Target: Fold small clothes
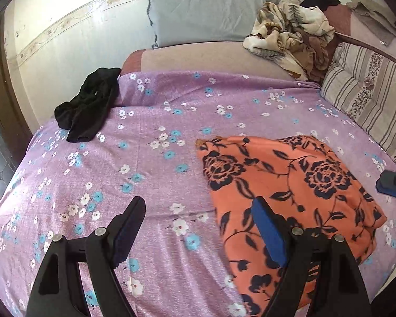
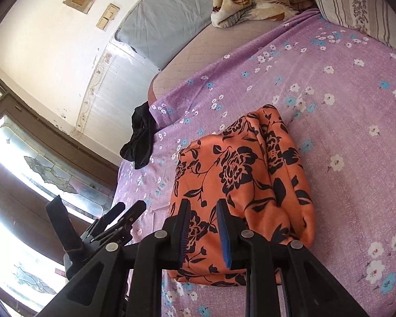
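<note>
A folded orange cloth with a black flower print (image 1: 290,182) (image 2: 237,174) lies flat on the purple flowered bedsheet (image 1: 150,158) (image 2: 343,121). My left gripper (image 1: 198,208) hovers wide open over the cloth's left edge, its right finger (image 1: 266,227) above the cloth and nothing between the pads. My right gripper (image 2: 203,208) hangs above the cloth's near end, its jaws a narrow gap apart with nothing pinched. The cloth only shows through that gap. Each gripper appears in the other's view: right gripper (image 1: 392,185), left gripper (image 2: 100,211).
A crumpled black garment (image 1: 88,105) (image 2: 140,140) lies at the bed's far left edge. At the head are a grey pillow (image 1: 206,10), a bunched beige floral blanket (image 1: 290,31) and a striped pillow (image 1: 364,89). A window with patterned glass (image 2: 39,163) is beside the bed.
</note>
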The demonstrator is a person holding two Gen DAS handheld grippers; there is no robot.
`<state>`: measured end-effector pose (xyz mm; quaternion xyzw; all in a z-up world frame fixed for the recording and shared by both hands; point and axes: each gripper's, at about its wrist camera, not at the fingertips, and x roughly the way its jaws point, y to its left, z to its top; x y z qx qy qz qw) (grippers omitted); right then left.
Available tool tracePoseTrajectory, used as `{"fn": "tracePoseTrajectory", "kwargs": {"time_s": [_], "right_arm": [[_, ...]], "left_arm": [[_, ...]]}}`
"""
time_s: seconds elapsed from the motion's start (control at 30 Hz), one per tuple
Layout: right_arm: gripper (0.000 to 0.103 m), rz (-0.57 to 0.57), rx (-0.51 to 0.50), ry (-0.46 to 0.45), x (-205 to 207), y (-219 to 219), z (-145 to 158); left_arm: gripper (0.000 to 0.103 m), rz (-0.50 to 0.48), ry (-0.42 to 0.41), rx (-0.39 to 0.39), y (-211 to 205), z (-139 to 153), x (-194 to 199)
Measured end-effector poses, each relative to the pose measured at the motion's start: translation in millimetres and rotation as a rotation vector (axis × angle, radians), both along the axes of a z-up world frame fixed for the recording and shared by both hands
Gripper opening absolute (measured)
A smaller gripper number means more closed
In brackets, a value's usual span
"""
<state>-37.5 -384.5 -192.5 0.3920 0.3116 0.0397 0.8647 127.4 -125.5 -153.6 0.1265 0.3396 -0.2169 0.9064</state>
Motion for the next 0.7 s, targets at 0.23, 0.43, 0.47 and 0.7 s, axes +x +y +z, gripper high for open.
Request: {"fn": "tracePoseTrajectory", "kwargs": {"time_s": [0.23,0.43,0.47,0.7], "right_arm": [[0.023,0.032,-0.07,0.046,74.5,4.3,12.8],[0.023,-0.017,-0.049,0.128,137.3,-20.2,-5.3],[0.023,-0.018,-0.045,0.142,147.0,-24.4,-10.8],[0.023,0.007,-0.033,0.36,187.6,-41.2,-57.6]], "left_arm": [[0.083,0.011,0.157,0.119,3.6,-41.0,17.5],[0.083,-0.04,0.056,0.042,-0.7,-22.6,1.5],[0.083,-0.056,0.063,0.036,-4.1,-22.9,-0.1],[0.083,-0.096,0.127,0.083,-31.4,-50.7,3.0]]}}
